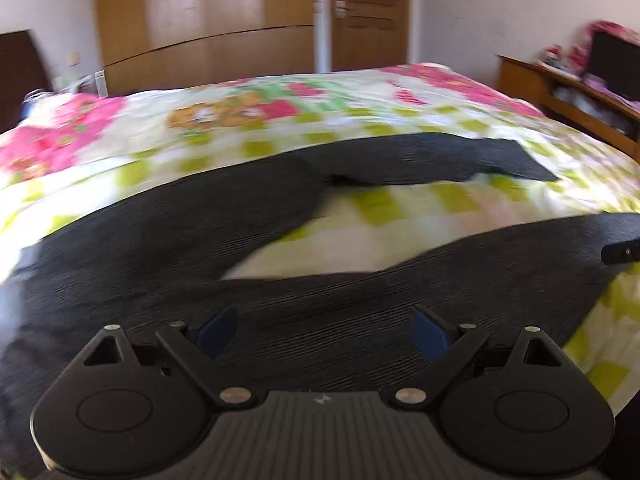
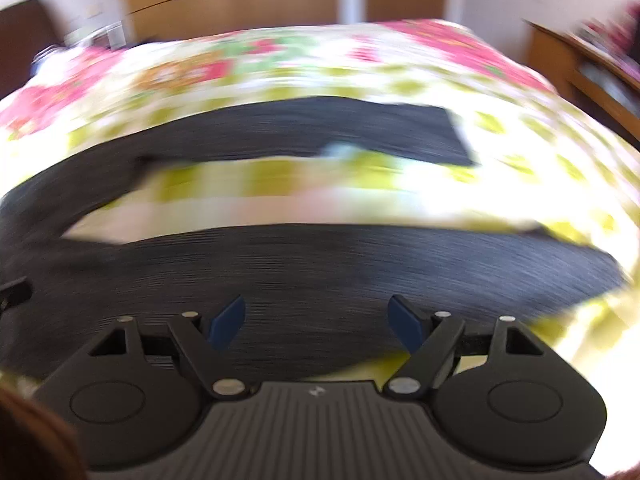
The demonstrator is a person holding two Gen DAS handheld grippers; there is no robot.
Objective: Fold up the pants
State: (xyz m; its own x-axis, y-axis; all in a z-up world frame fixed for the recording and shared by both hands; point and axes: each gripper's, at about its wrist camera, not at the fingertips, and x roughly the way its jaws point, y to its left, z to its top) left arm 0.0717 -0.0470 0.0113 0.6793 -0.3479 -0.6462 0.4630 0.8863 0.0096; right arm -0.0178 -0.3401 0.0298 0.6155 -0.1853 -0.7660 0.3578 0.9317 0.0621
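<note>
Black ribbed pants (image 1: pixel 168 232) lie spread on a bed, with the two legs splayed apart toward the right and bedspread showing between them. My left gripper (image 1: pixel 322 330) hovers open over the near leg, its blue pads wide apart with nothing between them. In the right wrist view the same pants (image 2: pixel 320 268) stretch across the frame, blurred by motion. My right gripper (image 2: pixel 318 318) is open above the near leg, gripping nothing. A dark tip of the right gripper (image 1: pixel 622 254) shows at the right edge of the left wrist view.
The bedspread (image 1: pixel 400 216) is white with green checks and pink flowers. A wooden shelf unit (image 1: pixel 568 92) stands to the right of the bed. Wooden wardrobes and a door (image 1: pixel 360 20) line the far wall. A dark cabinet (image 1: pixel 16 76) stands at the far left.
</note>
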